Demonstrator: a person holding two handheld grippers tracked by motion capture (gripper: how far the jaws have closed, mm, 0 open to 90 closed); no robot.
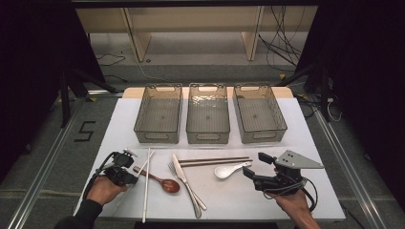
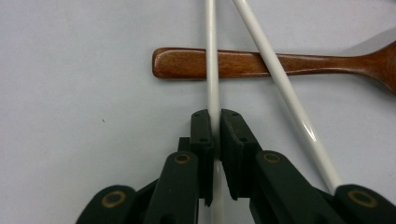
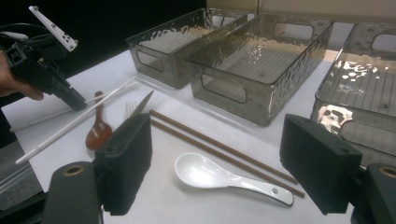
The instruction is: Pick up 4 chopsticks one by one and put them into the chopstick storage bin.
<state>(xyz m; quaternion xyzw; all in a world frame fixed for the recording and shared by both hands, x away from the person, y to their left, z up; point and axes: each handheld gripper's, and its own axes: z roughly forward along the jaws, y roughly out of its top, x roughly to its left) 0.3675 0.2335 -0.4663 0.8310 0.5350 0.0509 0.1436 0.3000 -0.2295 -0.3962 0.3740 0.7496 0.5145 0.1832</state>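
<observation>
Two white chopsticks point(image 1: 147, 183) crossing over the handle of the wooden spoon point(image 1: 160, 179), just left of the fork and knife; one of them already pinched. Left gripper point(image 2: 215, 122) down at the table, jaws pressed together on the nearer chopstick point(image 2: 213, 70), a little short of where it passes over the spoon handle point(image 2: 243, 63). Second chopstick point(image 2: 280, 88) running slantwise just right of the jaws, apart from them, touching the spoon handle farther along. Right gripper point(image 3: 219, 158) hovering above the white ceramic spoon point(image 3: 219, 176), jaws spread wide, nothing between them; brown chopsticks point(image 3: 219, 148) just beyond that spoon.

Likely step: lifting the pinched chopstick clear for sorting into one of three grey bins point(image 1: 207, 114) behind the cutlery. Best done by raising straight up first, keeping the stick level, since a thin glossy rod held far from its middle tends to swivel and droop. Worth avoiding any sideways drag across the spoon handle, which could roll the neighbouring chopstick or nudge the spoon. Firm squeeze, slow lift, then carry toward a bin.
</observation>
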